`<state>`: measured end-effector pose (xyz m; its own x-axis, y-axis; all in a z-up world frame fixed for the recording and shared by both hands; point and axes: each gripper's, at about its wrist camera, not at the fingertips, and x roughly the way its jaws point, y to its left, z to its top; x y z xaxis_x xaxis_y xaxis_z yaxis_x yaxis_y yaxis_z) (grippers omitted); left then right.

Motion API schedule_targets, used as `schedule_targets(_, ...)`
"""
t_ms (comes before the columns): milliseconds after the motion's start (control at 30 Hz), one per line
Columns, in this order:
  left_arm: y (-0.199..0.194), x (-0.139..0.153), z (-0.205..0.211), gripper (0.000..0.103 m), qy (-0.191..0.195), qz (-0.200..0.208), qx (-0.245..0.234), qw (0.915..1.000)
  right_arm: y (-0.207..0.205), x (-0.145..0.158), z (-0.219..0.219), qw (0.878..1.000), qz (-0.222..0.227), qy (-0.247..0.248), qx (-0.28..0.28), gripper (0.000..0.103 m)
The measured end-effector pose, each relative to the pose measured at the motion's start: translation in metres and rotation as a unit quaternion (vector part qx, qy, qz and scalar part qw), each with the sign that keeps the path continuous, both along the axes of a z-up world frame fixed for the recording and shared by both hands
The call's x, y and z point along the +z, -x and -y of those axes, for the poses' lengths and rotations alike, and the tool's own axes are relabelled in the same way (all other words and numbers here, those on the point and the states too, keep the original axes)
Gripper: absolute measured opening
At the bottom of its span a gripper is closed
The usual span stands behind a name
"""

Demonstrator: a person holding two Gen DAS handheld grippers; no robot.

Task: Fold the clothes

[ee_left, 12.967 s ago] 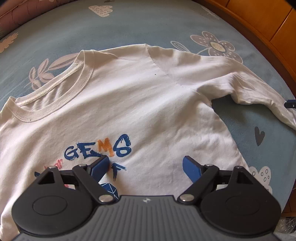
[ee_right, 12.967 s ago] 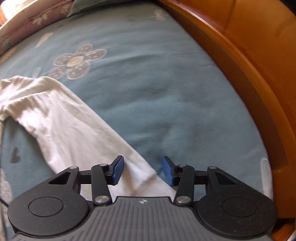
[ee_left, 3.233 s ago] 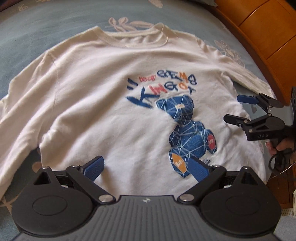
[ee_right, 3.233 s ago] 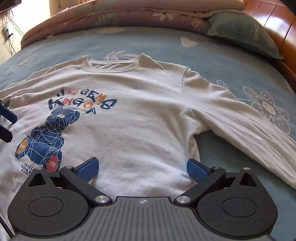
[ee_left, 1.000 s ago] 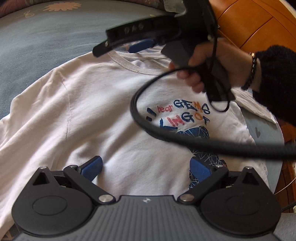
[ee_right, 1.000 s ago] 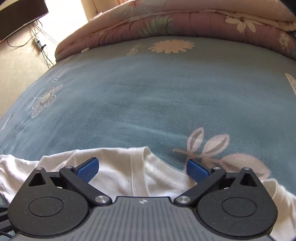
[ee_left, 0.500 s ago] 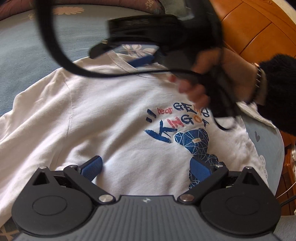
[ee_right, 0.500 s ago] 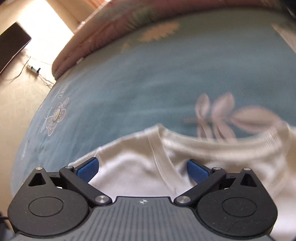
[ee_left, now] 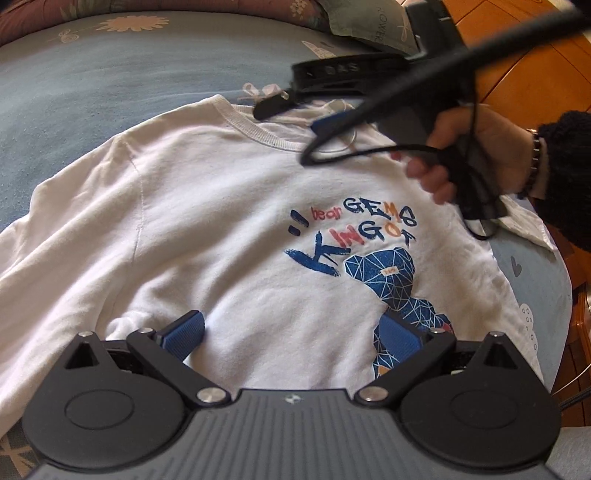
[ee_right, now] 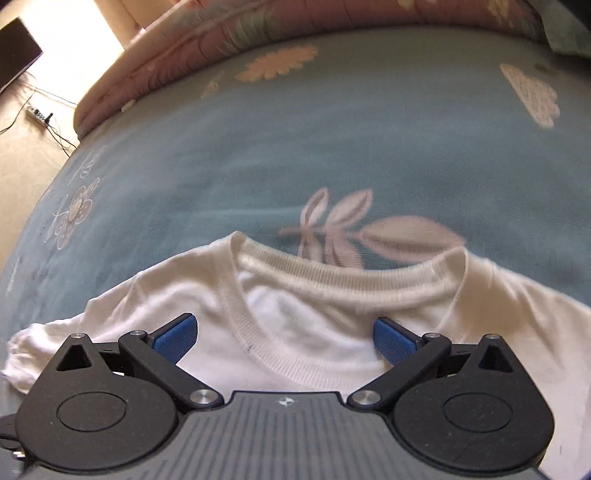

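Observation:
A white long-sleeved shirt [ee_left: 229, 229] with a blue bear print and coloured letters lies face up and flat on the bed. My left gripper [ee_left: 291, 332] is open just above the shirt's lower body, holding nothing. My right gripper [ee_left: 291, 114] hovers open over the ribbed collar [ee_left: 258, 131], held by a hand [ee_left: 461, 155] in a dark sleeve. In the right wrist view the open gripper [ee_right: 284, 334] frames the collar [ee_right: 347, 280] and the left shoulder, with no cloth between its blue fingers [ee_right: 175, 338].
The blue bedsheet [ee_right: 332, 147] with flower prints spreads beyond the collar. A rolled pink quilt [ee_right: 229, 40] and a green pillow [ee_left: 369, 26] lie at the head. A wooden bed frame [ee_left: 535, 74] runs along the right. A black cable [ee_left: 424, 74] swings over the shirt.
My right gripper has swung rightwards along the neckline, so the whole collar now sits between its fingers. Its cable has whipped up and right. The left gripper has barely moved.

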<state>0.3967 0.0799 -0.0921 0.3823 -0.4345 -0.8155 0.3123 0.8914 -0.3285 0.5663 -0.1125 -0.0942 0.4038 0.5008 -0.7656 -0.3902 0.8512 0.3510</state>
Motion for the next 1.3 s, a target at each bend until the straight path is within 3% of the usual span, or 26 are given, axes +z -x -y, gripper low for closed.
schedule_targets(100,0.003,0.003,0.000,0.100,-0.005,-0.002,-0.001,1.0000,-0.011,0.006,-0.004,0.999,0.028,-0.006,-0.014,0.103)
schedule_targets(267,0.011,0.008,0.001,0.100,-0.006,0.000,0.005,1.0000,-0.005,0.036,0.023,0.999,0.022,-0.011,-0.037,0.103)
schedule_targets(400,0.015,0.005,0.007,0.100,-0.011,-0.010,0.003,0.9999,0.035,0.043,0.050,0.998,0.023,0.047,-0.038,0.103)
schedule_targets(567,0.017,0.009,-0.001,0.100,-0.030,-0.001,0.008,0.9995,0.098,0.026,0.074,0.995,-0.012,0.100,-0.025,0.103)
schedule_targets(700,-0.003,0.020,-0.028,0.100,0.008,-0.002,0.068,0.9976,0.139,0.009,0.079,0.992,-0.028,0.126,-0.016,0.103)
schedule_targets(833,-0.040,0.026,-0.037,0.100,0.053,0.005,0.103,0.9932,0.163,0.000,0.066,0.986,0.011,0.166,0.000,0.103)
schedule_targets(1133,-0.105,0.004,-0.042,0.098,0.017,0.004,0.146,0.9891,0.166,-0.005,0.064,0.986,0.035,0.163,-0.029,0.103)
schedule_targets(1300,-0.141,-0.009,-0.044,0.102,-0.003,0.003,0.170,0.9855,0.172,-0.007,0.067,0.986,0.053,0.155,-0.032,0.103)
